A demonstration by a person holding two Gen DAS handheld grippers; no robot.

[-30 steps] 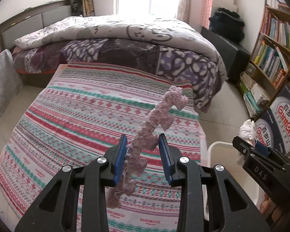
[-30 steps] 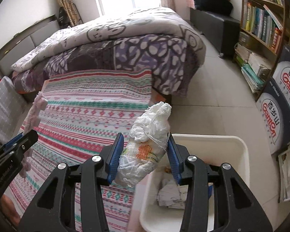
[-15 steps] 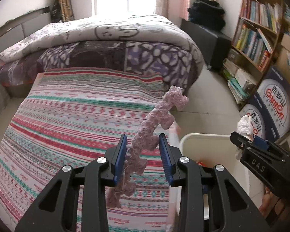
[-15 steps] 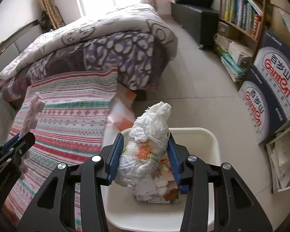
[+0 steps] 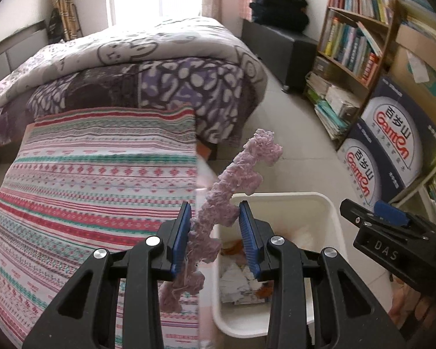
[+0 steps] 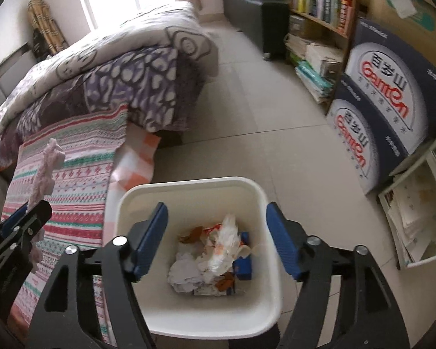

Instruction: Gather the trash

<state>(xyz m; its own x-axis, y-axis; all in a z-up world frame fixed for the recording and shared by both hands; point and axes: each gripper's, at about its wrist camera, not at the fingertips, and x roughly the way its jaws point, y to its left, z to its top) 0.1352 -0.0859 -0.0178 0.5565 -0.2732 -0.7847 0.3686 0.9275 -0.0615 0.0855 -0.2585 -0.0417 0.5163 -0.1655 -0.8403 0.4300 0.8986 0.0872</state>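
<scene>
Both grippers point steeply down: the right gripper (image 6: 216, 240), jaws just opened, over the white bin (image 6: 189, 187); the left gripper (image 5: 215, 234) clamps a pink strip (image 5: 232, 180).

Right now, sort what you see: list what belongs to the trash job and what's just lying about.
Job: pink fluffy strip in the left gripper; white bin; plastic bag inside it; right gripper, open.

Lying about: bed; bookshelf; boxes.
</scene>
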